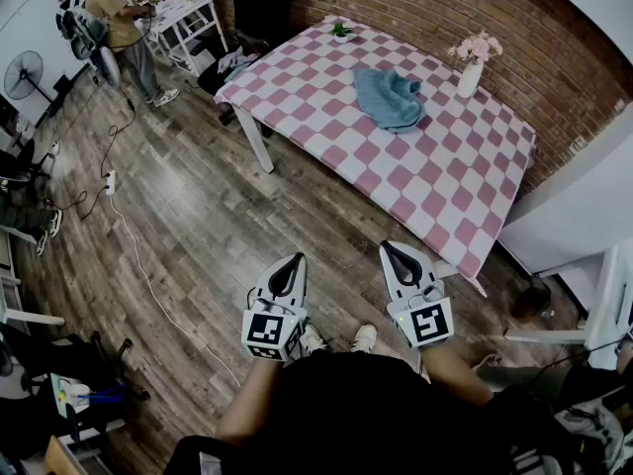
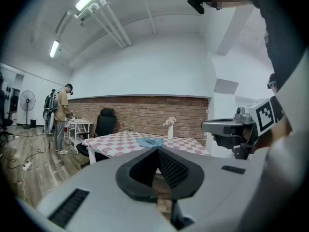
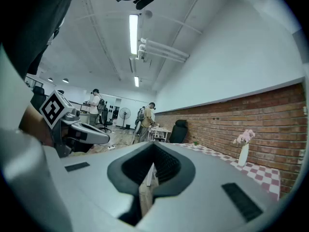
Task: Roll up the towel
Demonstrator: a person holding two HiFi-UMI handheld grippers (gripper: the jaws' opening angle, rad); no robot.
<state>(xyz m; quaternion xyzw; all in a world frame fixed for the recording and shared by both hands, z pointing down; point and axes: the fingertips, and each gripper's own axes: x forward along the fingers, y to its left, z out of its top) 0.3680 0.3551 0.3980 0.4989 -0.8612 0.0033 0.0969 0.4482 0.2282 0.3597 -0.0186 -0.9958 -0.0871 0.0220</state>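
Both left gripper (image 1: 293,262) and right gripper (image 1: 395,249) clench empty jaws, while crumpled towel (image 1: 389,97) lies lengthwise along table (image 1: 445,198).

Reads as a staged test room inside a larger open workspace, not a real home. Pairs a dining corner at the upper middle of the head view, namely a brick wall (image 1: 396,3), a table (image 1: 435,181) under a pink-and-white checked cloth, a vase of flowers (image 1: 471,72) and a small potted plant (image 1: 341,32), with working gear on the wood-plank floor (image 1: 188,216): a standing fan (image 1: 24,75) at the upper left, a trailing cable with a power strip (image 1: 110,182), a white side table (image 1: 188,13) with a person (image 1: 114,13) standing at it. Shows tube lights (image 3: 133,28) on a high white ceiling in the right gripper view, and more people (image 3: 95,105) at middle left.
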